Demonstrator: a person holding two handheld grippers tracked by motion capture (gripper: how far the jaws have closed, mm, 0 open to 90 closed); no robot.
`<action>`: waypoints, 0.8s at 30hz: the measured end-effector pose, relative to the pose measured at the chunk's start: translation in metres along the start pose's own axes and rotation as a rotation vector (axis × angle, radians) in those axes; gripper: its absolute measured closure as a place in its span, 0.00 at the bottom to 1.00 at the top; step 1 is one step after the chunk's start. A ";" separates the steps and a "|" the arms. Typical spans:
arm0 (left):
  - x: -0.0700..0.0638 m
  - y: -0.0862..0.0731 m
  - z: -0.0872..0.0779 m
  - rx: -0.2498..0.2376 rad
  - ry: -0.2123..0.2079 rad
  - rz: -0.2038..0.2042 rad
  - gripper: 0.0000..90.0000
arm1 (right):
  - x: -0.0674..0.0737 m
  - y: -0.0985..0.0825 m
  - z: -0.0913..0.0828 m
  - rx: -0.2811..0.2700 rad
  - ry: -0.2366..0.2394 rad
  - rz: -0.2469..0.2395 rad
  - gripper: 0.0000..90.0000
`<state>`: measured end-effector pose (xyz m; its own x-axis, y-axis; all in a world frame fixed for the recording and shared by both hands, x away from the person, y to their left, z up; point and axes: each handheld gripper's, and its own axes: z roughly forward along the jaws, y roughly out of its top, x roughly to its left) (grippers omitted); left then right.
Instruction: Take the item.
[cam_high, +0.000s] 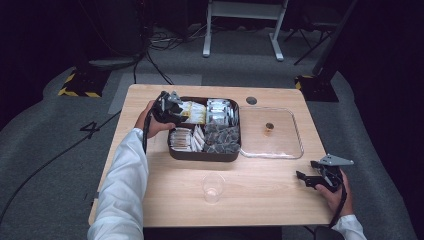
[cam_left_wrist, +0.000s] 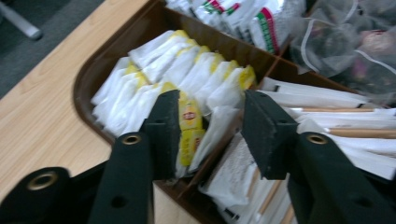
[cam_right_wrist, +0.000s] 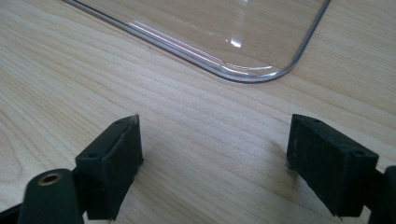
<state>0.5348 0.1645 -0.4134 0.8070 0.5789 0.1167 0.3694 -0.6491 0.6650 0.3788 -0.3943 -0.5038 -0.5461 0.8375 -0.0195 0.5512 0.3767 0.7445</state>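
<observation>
A dark brown compartment tray (cam_high: 200, 156) sits at the middle of the wooden table. Its back-left compartment holds white tea bags with yellow tags (cam_left_wrist: 187, 70). My left gripper (cam_left_wrist: 212, 135) reaches down into the front of that compartment, beside the divider. A yellow-tagged tea bag (cam_left_wrist: 189, 116) and a white one stand between its jaws. The left pad (cam_left_wrist: 163, 130) touches the tagged bag, and the jaws stand partly apart. From above, the left gripper (cam_high: 170, 107) hangs over the tray's left side. My right gripper (cam_high: 305, 178) rests low at the table's right front, open and empty (cam_right_wrist: 215, 163).
Other compartments hold silver packets (cam_left_wrist: 252, 18), mesh pouches (cam_left_wrist: 336, 42) and paper sticks (cam_left_wrist: 336, 121). A clear lid (cam_high: 300, 145) with a small brown knob (cam_high: 269, 128) lies right of the tray. A clear plastic cup (cam_high: 213, 187) stands near the front edge.
</observation>
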 end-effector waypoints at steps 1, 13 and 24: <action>-0.001 0.001 0.001 0.009 -0.008 0.003 0.65 | 0.000 0.000 0.000 0.000 -0.001 0.000 0.20; -0.005 0.010 0.018 0.053 -0.003 0.020 0.70 | 0.000 0.000 0.000 0.000 -0.001 0.000 0.20; 0.000 0.006 0.031 0.098 -0.010 -0.002 0.77 | 0.000 0.000 0.000 -0.002 0.000 -0.003 0.21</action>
<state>0.5515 0.1454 -0.4323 0.8107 0.5754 0.1080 0.4137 -0.6936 0.5897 0.3785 -0.3941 -0.5038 -0.5475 0.8365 -0.0223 0.5485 0.3788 0.7454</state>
